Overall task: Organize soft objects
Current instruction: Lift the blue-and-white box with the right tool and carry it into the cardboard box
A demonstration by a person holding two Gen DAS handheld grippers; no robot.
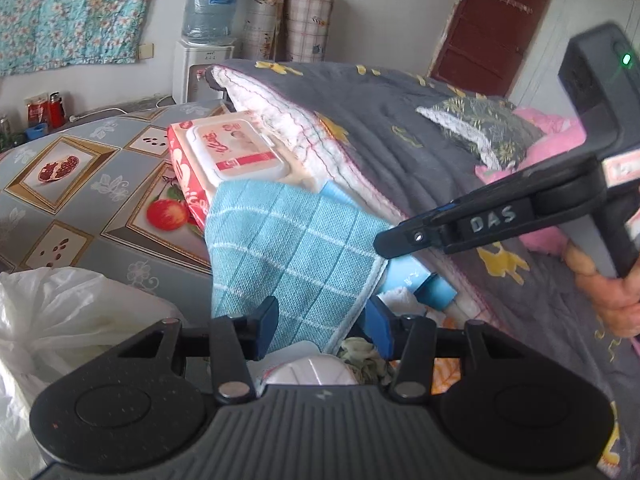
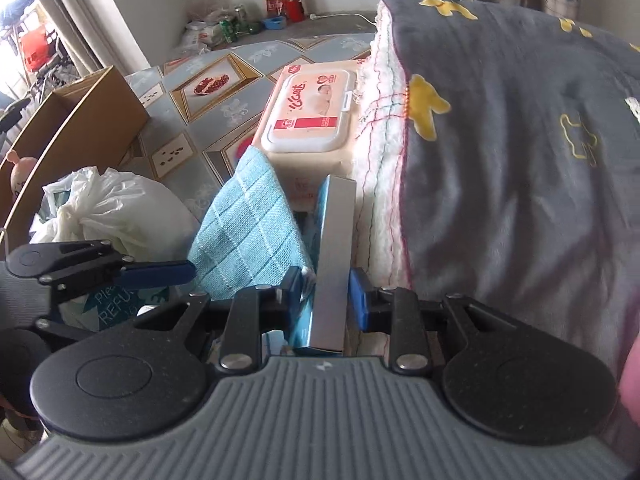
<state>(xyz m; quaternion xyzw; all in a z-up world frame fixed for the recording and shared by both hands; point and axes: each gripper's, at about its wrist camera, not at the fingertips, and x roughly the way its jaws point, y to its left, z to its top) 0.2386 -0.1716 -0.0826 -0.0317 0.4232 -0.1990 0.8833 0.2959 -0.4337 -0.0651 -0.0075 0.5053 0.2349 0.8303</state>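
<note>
Left gripper (image 1: 322, 322) jaws grasp the blue checked cloth (image 1: 288, 248), right gripper (image 2: 324, 294) jaws clenched on slim box (image 2: 334, 248); lift box straight, avoid snagging cloth.

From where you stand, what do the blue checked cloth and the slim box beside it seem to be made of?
The blue checked cloth looks like woven cotton or microfibre: ribbed weave, pale grid lines, limp drape. The slim box looks like thin printed cardboard with a smooth, slightly glossy finish: flat panels, crisp folded edges, a light sheen on its silvery side.
</note>
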